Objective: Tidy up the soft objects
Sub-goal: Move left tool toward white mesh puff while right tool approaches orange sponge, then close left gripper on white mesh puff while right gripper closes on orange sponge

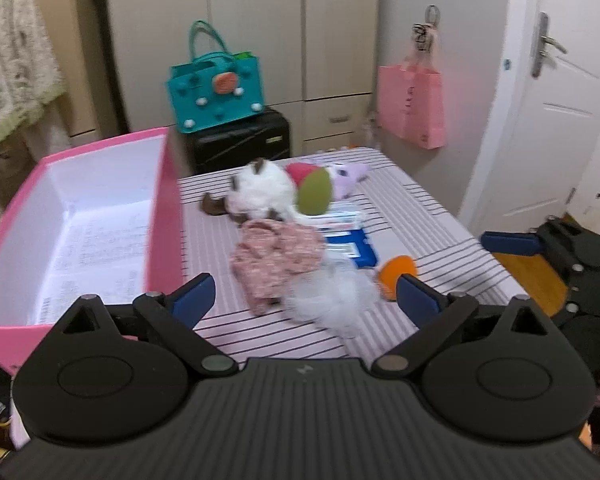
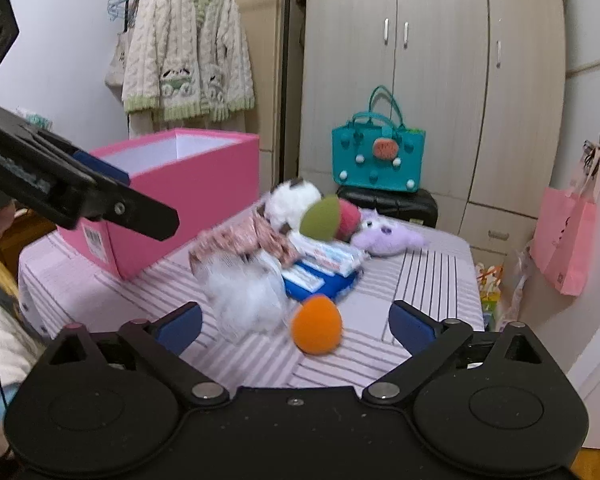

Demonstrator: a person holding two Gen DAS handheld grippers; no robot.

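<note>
The left gripper and the right gripper both hold their jaws wide, with nothing in them. Just ahead on the striped counter lie an orange ball and white fluff. Farther back, more soft toys are piled beside the pink box.

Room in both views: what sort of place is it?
Probably a home bedroom: tall beige wardrobe, cream knitted cardigan on a hanger, and a black suitcase behind the striped-cloth table.
</note>
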